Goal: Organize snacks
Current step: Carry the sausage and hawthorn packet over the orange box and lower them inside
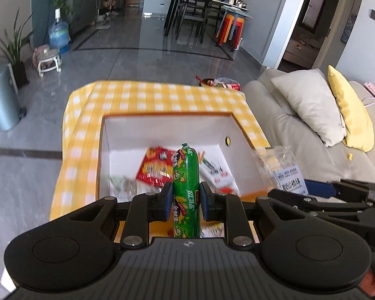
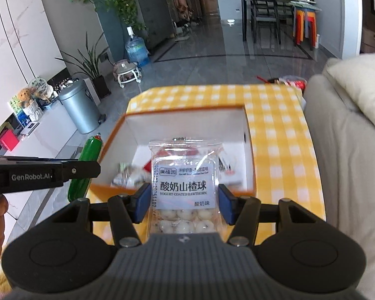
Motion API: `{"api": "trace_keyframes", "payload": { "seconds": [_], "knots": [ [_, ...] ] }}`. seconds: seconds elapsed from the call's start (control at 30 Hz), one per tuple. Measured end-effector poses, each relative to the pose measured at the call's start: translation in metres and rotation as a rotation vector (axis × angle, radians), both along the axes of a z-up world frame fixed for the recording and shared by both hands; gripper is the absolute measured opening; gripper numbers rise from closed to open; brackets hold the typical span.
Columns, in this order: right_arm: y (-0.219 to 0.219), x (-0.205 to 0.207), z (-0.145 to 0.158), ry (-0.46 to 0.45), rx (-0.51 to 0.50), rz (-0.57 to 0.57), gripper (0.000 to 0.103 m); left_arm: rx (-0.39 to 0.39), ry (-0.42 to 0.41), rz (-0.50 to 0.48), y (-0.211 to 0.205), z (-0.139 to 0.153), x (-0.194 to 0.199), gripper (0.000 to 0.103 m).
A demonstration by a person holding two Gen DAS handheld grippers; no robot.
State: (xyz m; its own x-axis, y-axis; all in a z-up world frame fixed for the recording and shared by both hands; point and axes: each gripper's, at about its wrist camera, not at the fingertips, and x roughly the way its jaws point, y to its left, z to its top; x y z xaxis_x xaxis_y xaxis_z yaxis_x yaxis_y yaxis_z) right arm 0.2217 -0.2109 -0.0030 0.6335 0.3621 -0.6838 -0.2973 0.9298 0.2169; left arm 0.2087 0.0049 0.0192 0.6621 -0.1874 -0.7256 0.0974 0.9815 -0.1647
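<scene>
My left gripper (image 1: 186, 196) is shut on a green corn sausage (image 1: 186, 175) that stands upright between its blue pads, above the open white box (image 1: 167, 130). My right gripper (image 2: 183, 203) is shut on a clear packet of yogurt-coated hawthorn balls (image 2: 185, 175), also held over the box (image 2: 187, 125). Inside the box lie a red snack packet (image 1: 155, 167) and several other wrapped snacks, blurred. The hawthorn packet (image 1: 280, 167) shows at the right of the left wrist view, and the sausage (image 2: 88, 157) at the left of the right wrist view.
The box sits on a table with a yellow checked cloth (image 1: 142, 97). A beige sofa (image 1: 300, 155) with a grey and a yellow cushion stands to the right. More snack bags (image 1: 220, 82) lie at the table's far edge. A metal bin (image 2: 78, 107) stands on the floor left.
</scene>
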Motion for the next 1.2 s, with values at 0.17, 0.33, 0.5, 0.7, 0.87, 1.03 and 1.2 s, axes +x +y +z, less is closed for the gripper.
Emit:
{"api": "trace_keyframes", "payload": {
  "seconds": [0.17, 0.33, 0.5, 0.7, 0.87, 1.03, 1.2],
  "knots": [
    [0.013, 0.04, 0.003, -0.021, -0.026, 0.03, 0.054, 0.042, -0.004, -0.034, 0.002, 0.001, 0.031, 0.024],
    [0.028, 0.083, -0.003, -0.001, -0.044, 0.063, 0.054, 0.108, 0.013, -0.06, 0.008, -0.008, 0.065, 0.024],
    [0.048, 0.119, -0.025, 0.057, -0.098, 0.099, 0.054, 0.199, 0.064, -0.099, 0.008, -0.03, 0.095, 0.024],
    [0.072, 0.152, -0.06, 0.148, -0.156, 0.114, 0.054, 0.357, 0.135, -0.145, 0.003, -0.066, 0.122, 0.024],
    [0.085, 0.171, -0.09, 0.224, -0.202, 0.125, 0.055, 0.458, 0.185, -0.183, -0.002, -0.093, 0.136, 0.024],
    [0.095, 0.18, -0.11, 0.244, -0.285, 0.16, 0.055, 0.5, 0.227, -0.204, -0.003, -0.111, 0.145, 0.024],
    [0.1, 0.187, -0.125, 0.275, -0.321, 0.178, 0.056, 0.533, 0.255, -0.215, -0.004, -0.123, 0.151, 0.024]
  ]
}}
